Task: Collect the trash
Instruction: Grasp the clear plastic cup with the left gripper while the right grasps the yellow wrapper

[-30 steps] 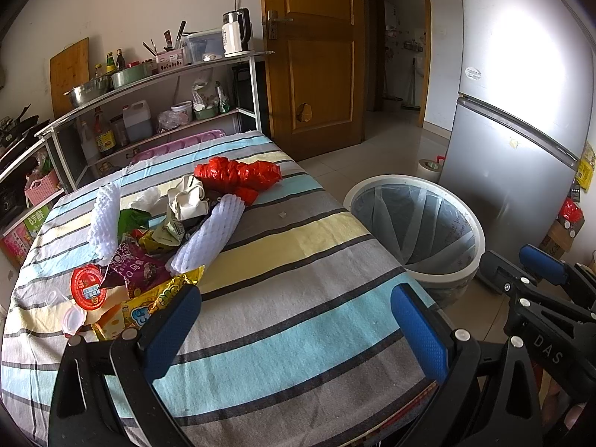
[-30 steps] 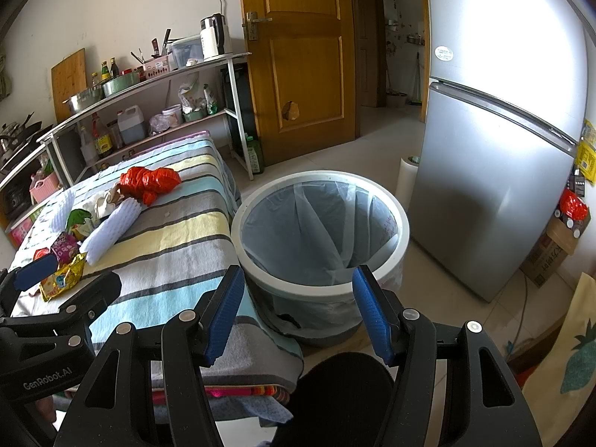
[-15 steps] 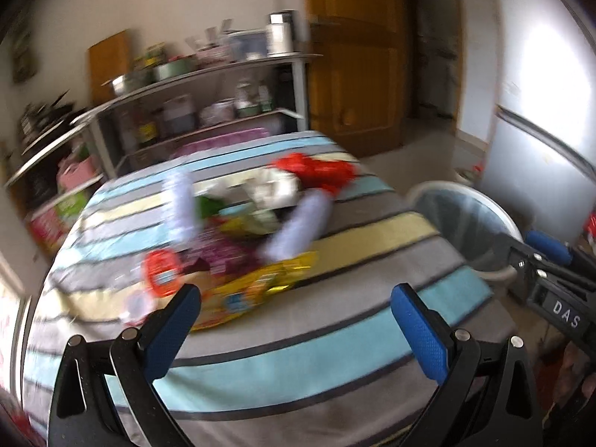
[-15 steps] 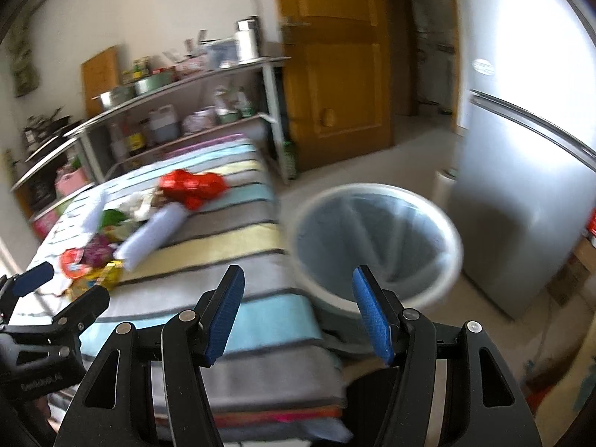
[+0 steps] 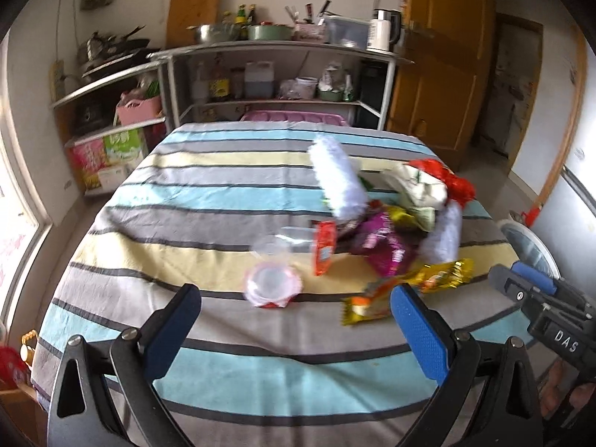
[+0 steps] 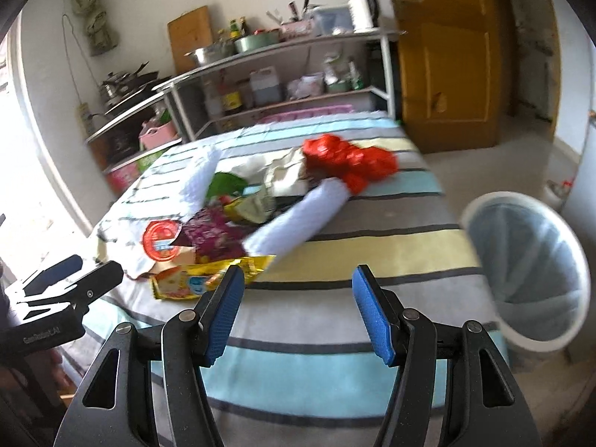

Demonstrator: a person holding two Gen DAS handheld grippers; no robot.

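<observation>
1. A worktop [image 5: 208, 193] draped in a striped cloth of blue, grey and yellow fills both views, with kitchen shelves [image 5: 275, 52] against the wall behind it.
2. A white bin [image 6: 529, 264] lined with a clear bag stands on the floor just off the worktop's right edge, well apart from the trash.
3. The trash lies heaped toward the worktop's right half: two white foam sleeves [image 5: 337, 182], a red plastic bag [image 6: 350, 160] at the far end, crumpled paper [image 5: 417, 186], a purple wrapper [image 5: 383, 246] and a green wrapper [image 6: 227, 184].
4. Nearest the cameras lie a yellow snack packet [image 5: 409, 287], a round red-rimmed lid [image 6: 161, 240] and a clear plastic cup [image 5: 273, 283] on its side.
5. The left claw [image 5: 294, 331] hovers over the near edge, released and empty, jaws spread wide.
6. The right claw [image 6: 298, 313] hangs beside it, likewise released and holding nothing, the yellow packet just beyond its left finger.
</observation>
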